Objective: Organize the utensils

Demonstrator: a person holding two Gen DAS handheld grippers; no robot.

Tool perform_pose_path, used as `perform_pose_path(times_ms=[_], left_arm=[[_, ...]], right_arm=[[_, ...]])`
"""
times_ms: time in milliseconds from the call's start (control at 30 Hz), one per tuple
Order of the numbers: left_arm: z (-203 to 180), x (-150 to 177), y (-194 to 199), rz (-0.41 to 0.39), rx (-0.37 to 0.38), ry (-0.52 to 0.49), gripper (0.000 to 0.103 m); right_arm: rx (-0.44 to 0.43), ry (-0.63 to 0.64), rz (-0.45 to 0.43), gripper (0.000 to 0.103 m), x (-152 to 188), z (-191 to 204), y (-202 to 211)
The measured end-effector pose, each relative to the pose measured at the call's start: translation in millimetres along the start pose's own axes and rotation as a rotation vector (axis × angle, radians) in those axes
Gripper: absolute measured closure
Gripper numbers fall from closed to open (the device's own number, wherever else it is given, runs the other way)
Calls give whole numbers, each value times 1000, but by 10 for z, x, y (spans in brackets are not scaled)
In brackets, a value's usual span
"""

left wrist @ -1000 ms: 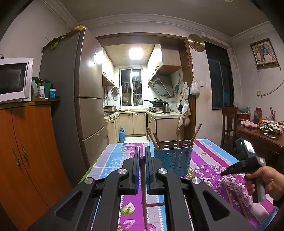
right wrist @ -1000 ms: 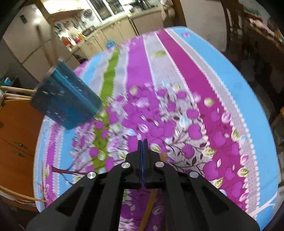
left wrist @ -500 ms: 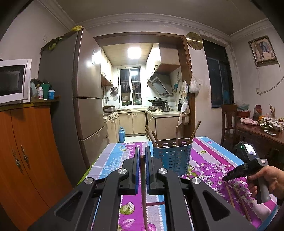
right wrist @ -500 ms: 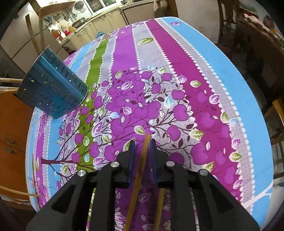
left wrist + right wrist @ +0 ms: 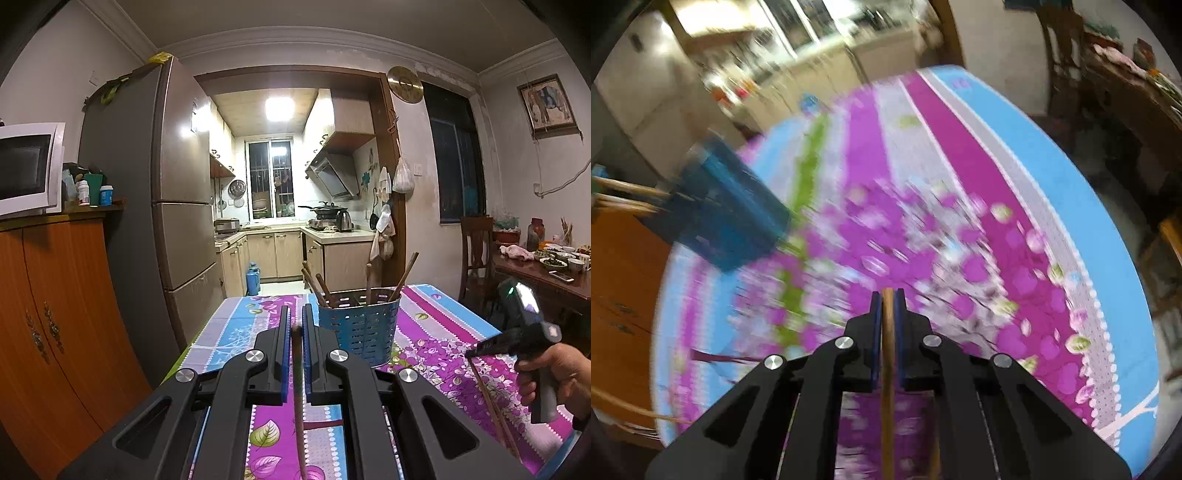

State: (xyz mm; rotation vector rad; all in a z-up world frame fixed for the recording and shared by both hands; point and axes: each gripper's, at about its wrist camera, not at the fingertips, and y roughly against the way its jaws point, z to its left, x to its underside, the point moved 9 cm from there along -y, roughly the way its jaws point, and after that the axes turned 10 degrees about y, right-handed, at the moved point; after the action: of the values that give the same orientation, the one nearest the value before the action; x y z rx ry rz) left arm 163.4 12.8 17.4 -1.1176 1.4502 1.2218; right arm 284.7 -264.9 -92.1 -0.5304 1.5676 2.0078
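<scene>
As seen from the left wrist, the left gripper (image 5: 295,325) pinches 1 wooden chopstick (image 5: 298,398) between its blue pads, the stick running back toward the camera above the table (image 5: 436,325). Just beyond stands a blue perforated holder (image 5: 360,328), upright on the floral cloth, with about 5 wooden sticks leaning out of it at mixed angles; whether all are chopsticks cannot be told. At right, a hand (image 5: 557,373) carries the right gripper (image 5: 471,352), from whose tip a second chopstick (image 5: 491,398) slopes down toward the cloth, with what looks like 1 more stick lying beside it.

From the right wrist, through heavy blur, the right gripper (image 5: 887,295) is closing its jaws on that chopstick (image 5: 887,369), which sits straight between the pads. The holder (image 5: 724,218) lies up and to the left, well apart, stick ends projecting from its mouth.

Handling, as judged: a chopstick is light, stiff and smooth, so it may pivot or slip in a narrow pinch; a hold near the middle, or toward the thicker end, should steady it for dropping tip-first into the holder.
</scene>
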Motion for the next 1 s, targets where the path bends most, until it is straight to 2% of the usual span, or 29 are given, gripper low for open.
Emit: perform_pose_path(times_ms=[167,267,567,667,767,867,933,1000], left_arm=[[-78,-38,-11,-1,18,-16,96],[-108,-68,-28,0,35,-28,96],[32,-98,-134,48,108,15,97],[-4,-8,-209,74,118,-19,99],[-181,114,-263,125,188,-73,99],[-476,303,-371,201,302,-182,99],[-778,507,-468,266,413,-311,99],[-1027,678,-550,276,481,-424,99]], right_arm=[[-149,48,-197,98,-339,391,481],[-194,84,-284,98,-453,595,708],[-218,177,-351,98,-486,885,1003],[-210,193,-360,98,-447,886,1016],[-211,176,-367,98,-434,766,1101],[-224,150,-411,98,-408,610,1381],[-239,133,-461,98,-392,504,1637],[-264,102,-524,98,-332,351,1960]])
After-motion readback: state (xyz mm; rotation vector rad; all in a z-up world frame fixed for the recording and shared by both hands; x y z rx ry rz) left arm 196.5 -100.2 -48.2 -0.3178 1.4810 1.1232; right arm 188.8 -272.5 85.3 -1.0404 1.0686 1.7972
